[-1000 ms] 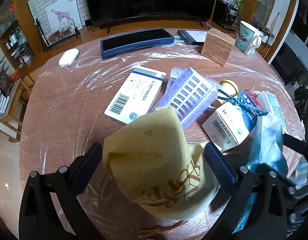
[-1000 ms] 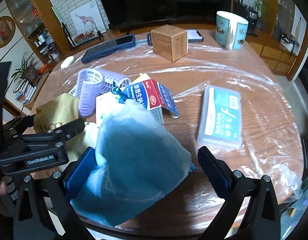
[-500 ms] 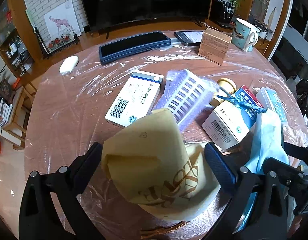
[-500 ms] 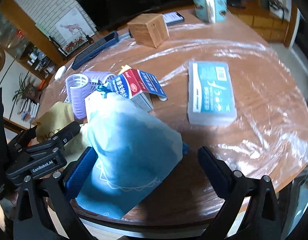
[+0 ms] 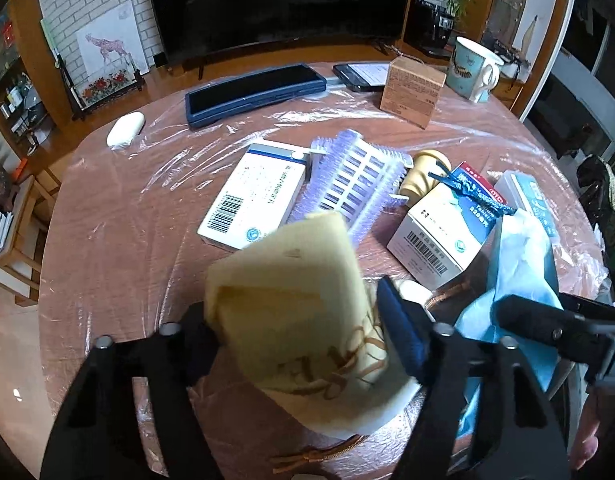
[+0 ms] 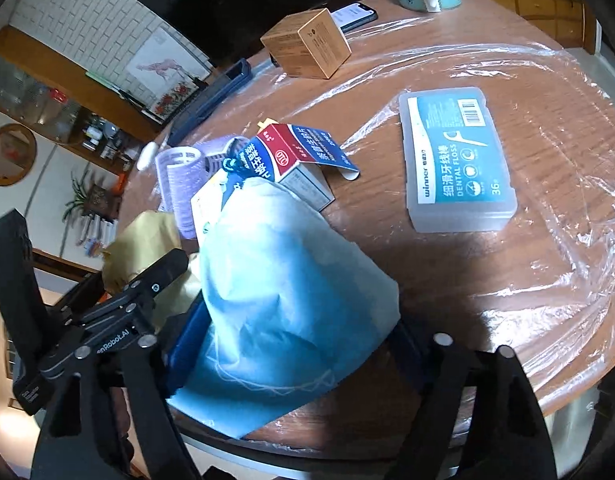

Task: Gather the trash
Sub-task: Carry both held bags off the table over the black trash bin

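Bags sit right inside both sets of fingers, so my next move turns on the grips, not on any reach. On my left, the left gripper (image 5: 295, 320) has just been closing and its pads now press the sides of the yellow pouch (image 5: 299, 312), which stands upright between them at the near edge of the table (image 5: 119, 216), its long axis running away from me toward the purple roller (image 5: 355, 188). It looks soft, cream-yellow, with gold lettering and a cord trailing below. Just beside it, to the right, the right gripper (image 6: 295, 344) has likewise just been closing, and its pads squeeze the blue pouch (image 6: 291, 292), a pale, crumpled fabric sack leaning toward the red carton (image 6: 295, 160).
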